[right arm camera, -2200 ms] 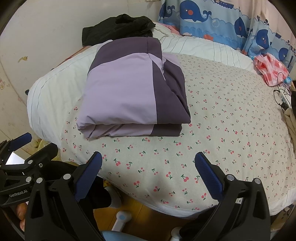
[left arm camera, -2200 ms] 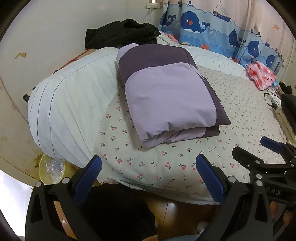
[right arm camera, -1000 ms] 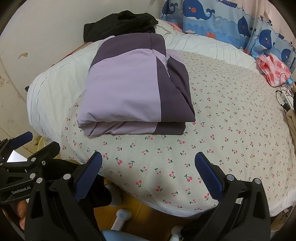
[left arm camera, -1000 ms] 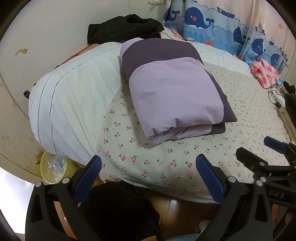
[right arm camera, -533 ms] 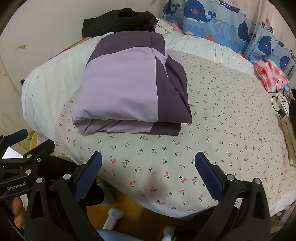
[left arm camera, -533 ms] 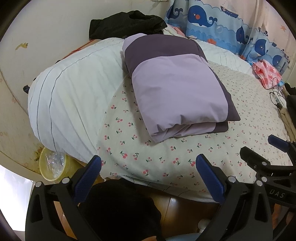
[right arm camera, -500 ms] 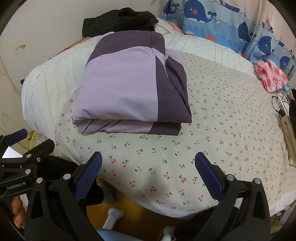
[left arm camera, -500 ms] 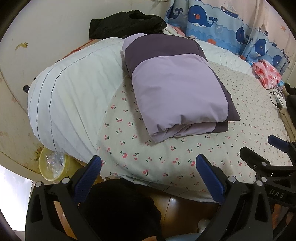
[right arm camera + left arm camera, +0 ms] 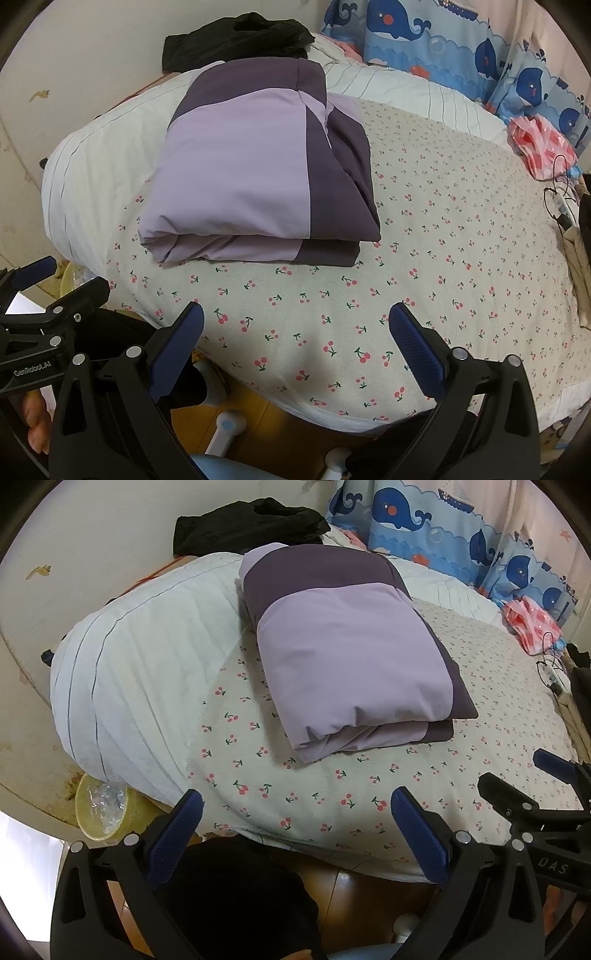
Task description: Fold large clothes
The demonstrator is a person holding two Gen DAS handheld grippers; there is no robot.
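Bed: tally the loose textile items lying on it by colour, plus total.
Purple two-tone folded garment: 1
Black clothes heap: 1
Pink and red patterned bundle: 1
Total: 3, all lying on the bed; both grippers are open and hold nothing.

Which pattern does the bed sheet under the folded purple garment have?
Small red cherries with green stems on cream bed sheet, clearest in the right wrist view.
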